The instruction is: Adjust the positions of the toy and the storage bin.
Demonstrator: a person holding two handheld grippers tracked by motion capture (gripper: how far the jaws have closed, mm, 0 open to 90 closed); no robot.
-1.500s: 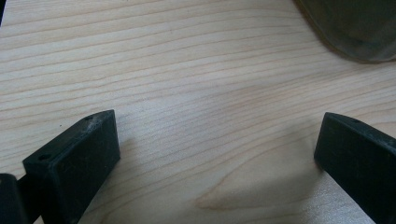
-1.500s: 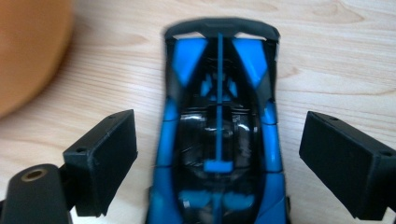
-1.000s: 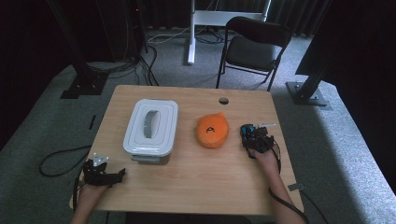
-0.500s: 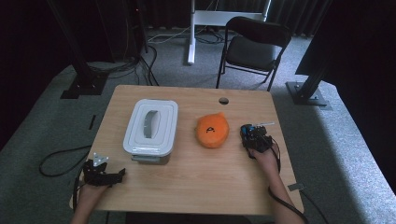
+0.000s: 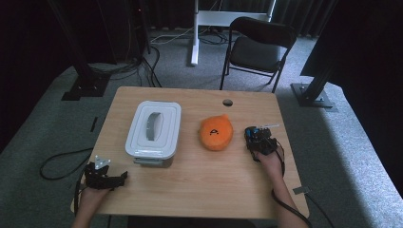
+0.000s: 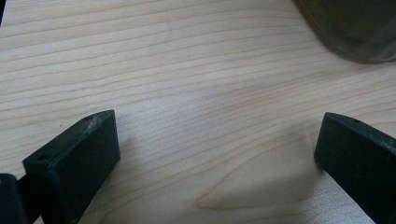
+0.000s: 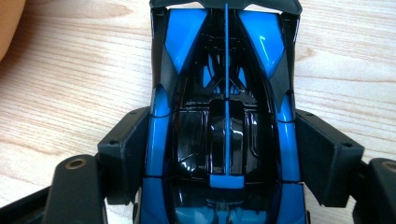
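A blue and black toy car [image 7: 224,116] stands on the wooden table [image 5: 199,190], to the right of an orange plush [image 5: 216,133]. My right gripper [image 7: 226,144] straddles the car [image 5: 255,134]; its jaws have just been closing, and both pads press on the car's sides. In the high view the right gripper [image 5: 259,142] sits at the table's right side. My left gripper [image 5: 119,178] rests near the front left corner. Its jaws [image 6: 217,149] are open over bare wood with nothing between them.
A white lidded container [image 5: 153,127] stands left of the plush; its grey corner [image 6: 355,28] shows ahead of the left gripper. A cable hole [image 5: 227,102] lies near the far edge. A black chair [image 5: 256,47] stands behind the table.
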